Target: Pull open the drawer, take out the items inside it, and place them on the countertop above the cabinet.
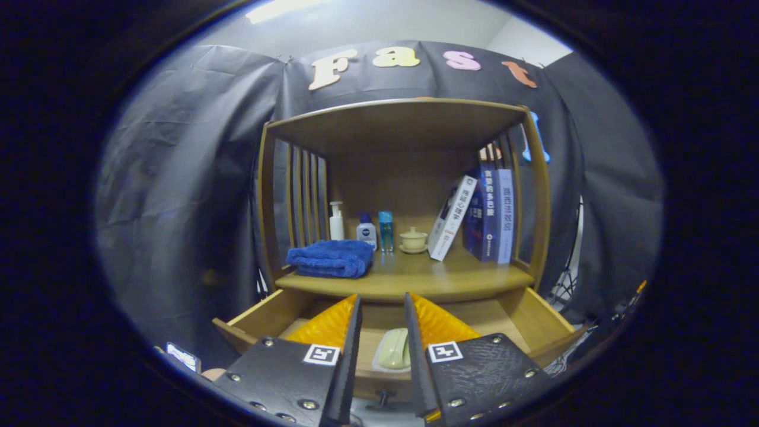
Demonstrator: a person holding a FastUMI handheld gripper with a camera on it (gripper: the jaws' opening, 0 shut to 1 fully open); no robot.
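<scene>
Drawer (270,317) is pulled open below my tool (381,305), whose fingers stand apart with nothing gripped; a pale soap-like item (394,349) on a white dish lies in the drawer, seen in the gap between them. Just beyond the fingertips is the desk (415,279) above the cabinet: folded blue towel (331,258) at its left front, then pump bottle (336,222), small white bottle (367,230), clear blue bottle (386,231), small lidded cup (413,239) along the back. Books (483,214) lean at the right.
</scene>
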